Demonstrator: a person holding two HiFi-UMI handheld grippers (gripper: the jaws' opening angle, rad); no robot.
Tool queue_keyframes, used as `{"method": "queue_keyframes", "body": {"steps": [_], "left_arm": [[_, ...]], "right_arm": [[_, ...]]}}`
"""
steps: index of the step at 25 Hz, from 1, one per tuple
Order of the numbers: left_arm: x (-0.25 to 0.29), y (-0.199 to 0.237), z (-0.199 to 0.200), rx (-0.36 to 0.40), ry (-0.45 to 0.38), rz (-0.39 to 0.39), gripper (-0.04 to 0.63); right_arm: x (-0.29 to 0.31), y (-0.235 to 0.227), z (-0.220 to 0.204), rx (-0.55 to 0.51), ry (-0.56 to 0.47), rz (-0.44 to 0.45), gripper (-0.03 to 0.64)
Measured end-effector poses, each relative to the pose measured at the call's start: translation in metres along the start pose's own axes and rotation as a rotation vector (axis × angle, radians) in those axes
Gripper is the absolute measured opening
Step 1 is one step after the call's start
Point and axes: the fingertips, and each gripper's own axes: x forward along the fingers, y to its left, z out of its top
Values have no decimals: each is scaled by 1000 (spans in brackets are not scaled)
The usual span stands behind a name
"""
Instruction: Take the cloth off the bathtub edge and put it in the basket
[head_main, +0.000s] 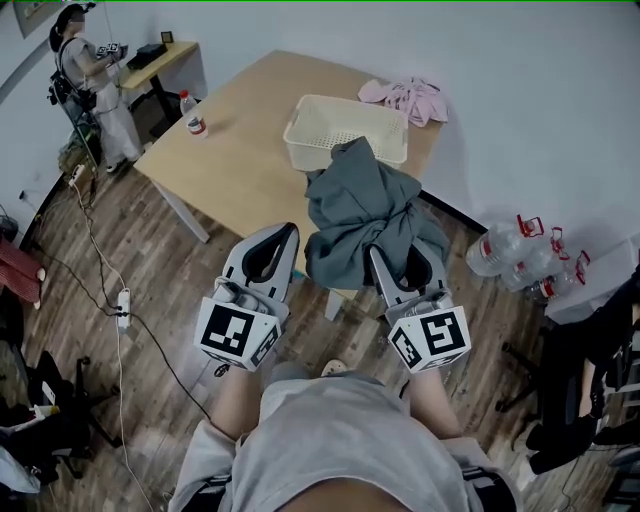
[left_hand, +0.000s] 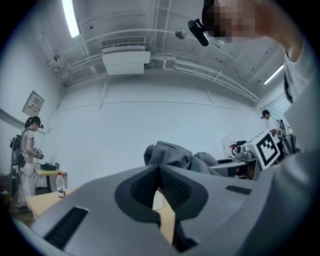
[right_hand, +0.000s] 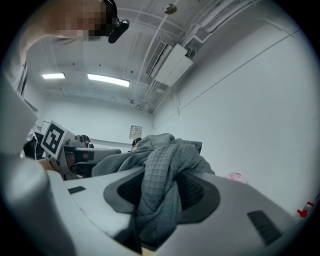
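A grey waffle-textured cloth (head_main: 355, 215) hangs bunched in the air over the near edge of the wooden table (head_main: 240, 160), just in front of the white basket (head_main: 300, 140). My right gripper (head_main: 385, 255) is shut on it; in the right gripper view the cloth (right_hand: 160, 165) fills the gap between the pads and spills over the right gripper (right_hand: 160, 190). My left gripper (head_main: 283, 232) is beside the cloth on its left, shut with nothing in it. The left gripper (left_hand: 159, 167) shows its pads meeting in the left gripper view, with the cloth (left_hand: 175, 155) behind. No bathtub is in view.
A pink cloth (head_main: 405, 97) lies at the table's far corner behind the basket. A water bottle (head_main: 193, 113) stands at the table's left corner. Large water bottles (head_main: 520, 255) lie on the floor at right. A person (head_main: 85, 70) stands at a desk, back left.
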Motion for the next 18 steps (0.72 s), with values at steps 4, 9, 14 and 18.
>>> {"method": "queue_keyframes", "body": {"steps": [4,9,14,18], "left_arm": [[8,7,-5,7,15,17,-5],[23,18,-11,5,29,16,-5],[49,39,-18,4,31,-15,-5],[75,63,-24,4,32,-45,-5]], "right_arm": [[8,-11,-4,19,-6,3,173],[23,-21,-6,21,-6,2,173],[49,-33,-11,18,5,-20,173],[79,-46,-12,8,6,-50,173]]}}
